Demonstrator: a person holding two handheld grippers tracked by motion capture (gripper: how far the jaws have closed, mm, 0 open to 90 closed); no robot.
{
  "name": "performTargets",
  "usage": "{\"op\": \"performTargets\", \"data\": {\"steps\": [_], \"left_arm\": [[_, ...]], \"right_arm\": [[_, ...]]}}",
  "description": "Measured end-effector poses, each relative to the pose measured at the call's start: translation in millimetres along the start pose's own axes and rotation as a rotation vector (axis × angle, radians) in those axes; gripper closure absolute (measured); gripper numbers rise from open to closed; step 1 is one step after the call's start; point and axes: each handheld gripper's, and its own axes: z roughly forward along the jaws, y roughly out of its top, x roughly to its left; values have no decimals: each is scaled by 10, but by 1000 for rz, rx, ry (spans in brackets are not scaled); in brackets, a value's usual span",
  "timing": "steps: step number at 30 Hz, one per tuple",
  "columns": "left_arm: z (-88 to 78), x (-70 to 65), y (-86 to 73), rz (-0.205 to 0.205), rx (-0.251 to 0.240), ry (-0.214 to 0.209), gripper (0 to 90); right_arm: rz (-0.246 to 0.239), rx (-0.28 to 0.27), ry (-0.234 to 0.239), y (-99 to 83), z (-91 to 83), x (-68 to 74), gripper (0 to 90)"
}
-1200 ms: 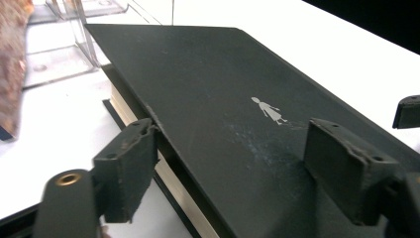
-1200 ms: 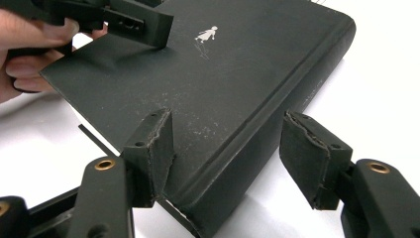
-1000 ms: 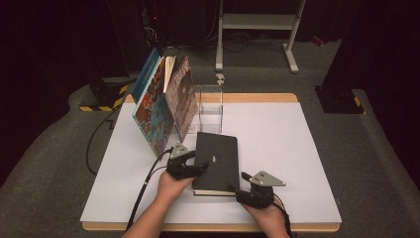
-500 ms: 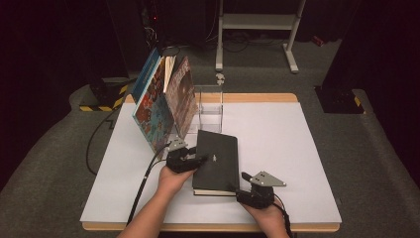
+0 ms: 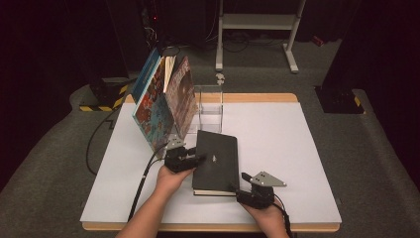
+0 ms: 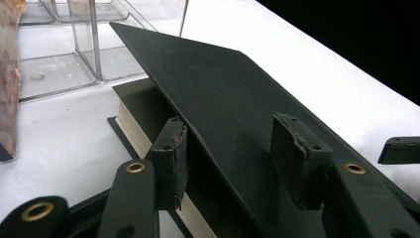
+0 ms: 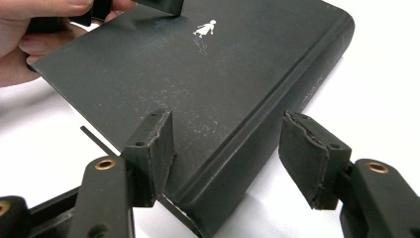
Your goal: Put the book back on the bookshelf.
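A black hardcover book (image 5: pixel 218 156) lies flat on the white table (image 5: pixel 282 144), near its front middle. My left gripper (image 5: pixel 197 158) is at the book's left edge. In the left gripper view the book's front cover (image 6: pixel 213 79) is raised off the cream page block. My left gripper (image 6: pixel 233 144) stands open across that cover's edge, one pad below it and one above. My right gripper (image 5: pixel 238 184) is at the book's near right corner. It (image 7: pixel 230 134) is open, with one pad on the cover (image 7: pixel 223 64) and the other beside the spine.
A clear acrylic book stand (image 5: pixel 210 106) is behind the black book, and colourful picture books (image 5: pixel 163 104) lean against its left side. Bare white tabletop lies to the right. A cable trails from the left gripper off the front edge.
The left gripper has turned a little at the book's left edge. The right gripper has stayed at the near right corner.
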Motion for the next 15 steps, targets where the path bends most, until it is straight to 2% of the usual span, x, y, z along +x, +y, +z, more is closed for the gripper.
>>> {"op": "performTargets", "data": {"steps": [2, 6, 7, 12, 15], "left_arm": [[-2, -10, -3, 10, -10, -5, 498], [-11, -27, -12, 61, -27, -5, 477], [-10, -18, -13, 63, -20, -5, 464], [1, 20, -13, 30, 2, 0, 464], [-1, 22, -12, 31, 4, 1, 467]], "right_arm": [[0, 0, 0, 0, -1, 0, 380], [4, -2, -1, 0, -5, 0, 380], [4, -3, -1, -1, -5, 1, 380], [0, -2, -8, -4, 3, 11, 379], [0, -2, -9, -4, 3, 11, 379]]}}
